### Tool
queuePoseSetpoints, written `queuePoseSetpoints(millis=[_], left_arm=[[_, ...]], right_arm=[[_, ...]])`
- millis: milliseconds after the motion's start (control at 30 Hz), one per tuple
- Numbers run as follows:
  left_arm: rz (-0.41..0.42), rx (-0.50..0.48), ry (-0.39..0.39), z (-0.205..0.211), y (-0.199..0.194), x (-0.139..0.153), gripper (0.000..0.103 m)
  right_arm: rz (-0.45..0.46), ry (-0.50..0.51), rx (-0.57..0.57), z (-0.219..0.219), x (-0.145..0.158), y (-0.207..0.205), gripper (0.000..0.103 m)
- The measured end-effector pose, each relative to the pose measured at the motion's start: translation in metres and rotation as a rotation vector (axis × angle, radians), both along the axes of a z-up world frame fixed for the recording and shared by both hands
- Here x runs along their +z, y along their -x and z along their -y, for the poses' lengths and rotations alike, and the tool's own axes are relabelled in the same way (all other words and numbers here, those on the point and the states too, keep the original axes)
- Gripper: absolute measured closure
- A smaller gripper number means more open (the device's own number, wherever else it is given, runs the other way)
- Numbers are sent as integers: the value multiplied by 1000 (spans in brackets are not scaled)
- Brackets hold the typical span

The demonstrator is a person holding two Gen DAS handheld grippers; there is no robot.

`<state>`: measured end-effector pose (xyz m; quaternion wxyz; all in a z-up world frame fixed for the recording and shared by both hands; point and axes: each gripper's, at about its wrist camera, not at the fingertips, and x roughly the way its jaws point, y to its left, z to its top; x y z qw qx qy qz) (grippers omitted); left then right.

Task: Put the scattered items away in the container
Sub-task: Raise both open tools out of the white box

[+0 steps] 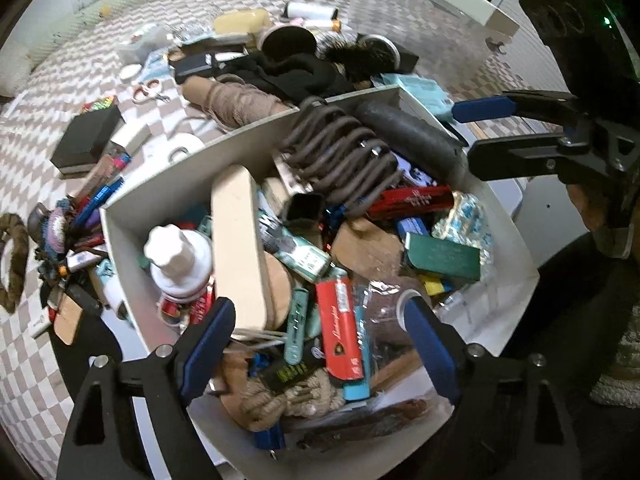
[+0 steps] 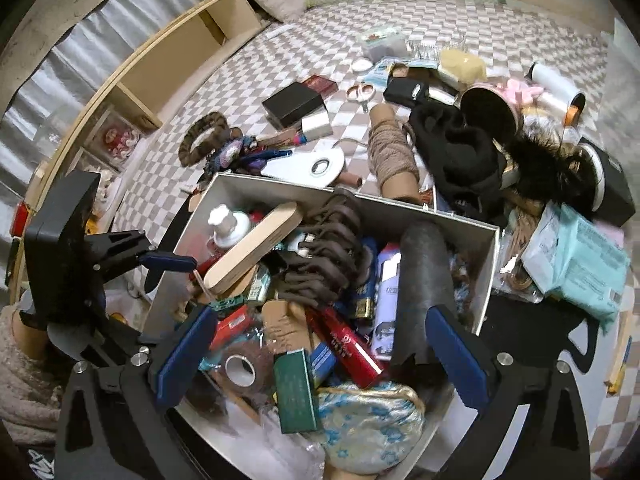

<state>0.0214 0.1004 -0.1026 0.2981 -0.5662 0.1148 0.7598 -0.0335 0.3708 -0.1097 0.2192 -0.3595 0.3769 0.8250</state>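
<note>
Left claw (image 1: 320,344) open over full container (image 1: 160,196); scissors (image 1: 147,91), yarn cone (image 1: 236,100) outside.

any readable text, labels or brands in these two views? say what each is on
"Lamborghini", in script, probably: red box in the white container.
Red tube: white logo and print, blurred.
Green box: faint print, unreadable.
Teal pack: characters too blurred.
Mint packet outside the container: lines of print, too small.
Both grippers carry nothing readable.

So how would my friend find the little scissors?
Start at the white box crammed with things on the checkered bed cover. Look past its far wall, beyond the brown yarn cone. The small scissors lie flat there, the only thing with two pale pink handle loops.
</note>
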Motion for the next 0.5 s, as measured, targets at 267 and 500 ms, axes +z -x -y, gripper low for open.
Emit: queuePoseSetpoints(millis=[267,500], left_arm=[[-158,55,-28,12,5,18,2],[-217,85,-56,19,12,31,0]], right_arm=[[-31,-68,-73,-4,10,-8,0],[-96,-146,-169,-10,30,-22,0]])
